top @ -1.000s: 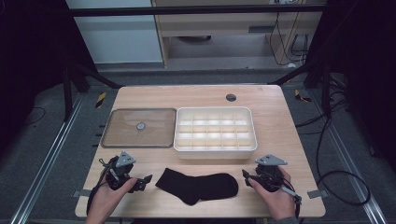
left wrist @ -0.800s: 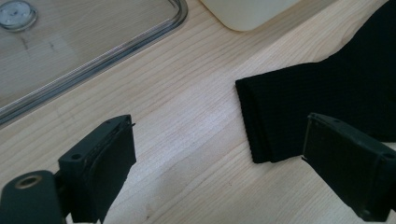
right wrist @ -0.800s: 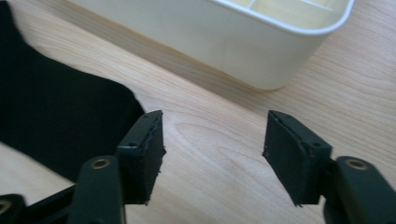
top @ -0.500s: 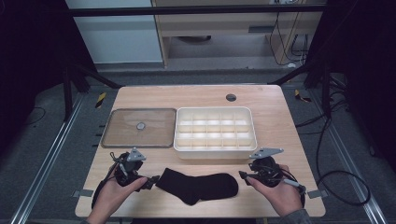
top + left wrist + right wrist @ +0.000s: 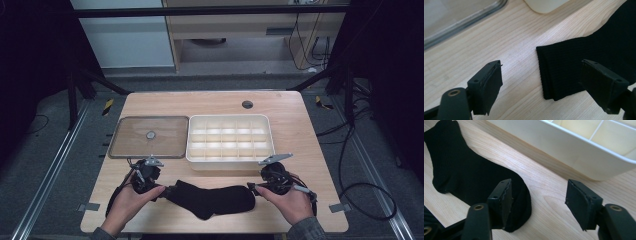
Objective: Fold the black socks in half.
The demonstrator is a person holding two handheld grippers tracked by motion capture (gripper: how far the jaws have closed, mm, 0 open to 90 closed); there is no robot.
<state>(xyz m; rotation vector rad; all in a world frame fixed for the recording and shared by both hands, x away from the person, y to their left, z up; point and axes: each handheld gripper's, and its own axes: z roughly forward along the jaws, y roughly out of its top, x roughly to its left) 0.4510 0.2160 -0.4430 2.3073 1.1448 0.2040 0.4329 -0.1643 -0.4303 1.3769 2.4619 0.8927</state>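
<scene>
Black sock (image 5: pixel 212 197) flat on table (image 5: pixel 300 125) near front edge, just in front of white divided tray (image 5: pixel 230 137); clear lid (image 5: pixel 149 136) beside tray, left. Long axis runs left-right across table: cuff end points toward left gripper (image 5: pixel 162 191), toe end toward right gripper (image 5: pixel 251 189).

One gripper at each end — looks set up for a two-ended pick or fold, hence the symmetric approach.

Left: jaws apart, just been closing, straddling the ribbed cuff (image 5: pixel 554 72); pads not pressing yet. Right: jaws apart, just been reopening; toe (image 5: pixel 521 202) at the left jaw, rest of gap over bare wood. Nothing grasped by either.
</scene>
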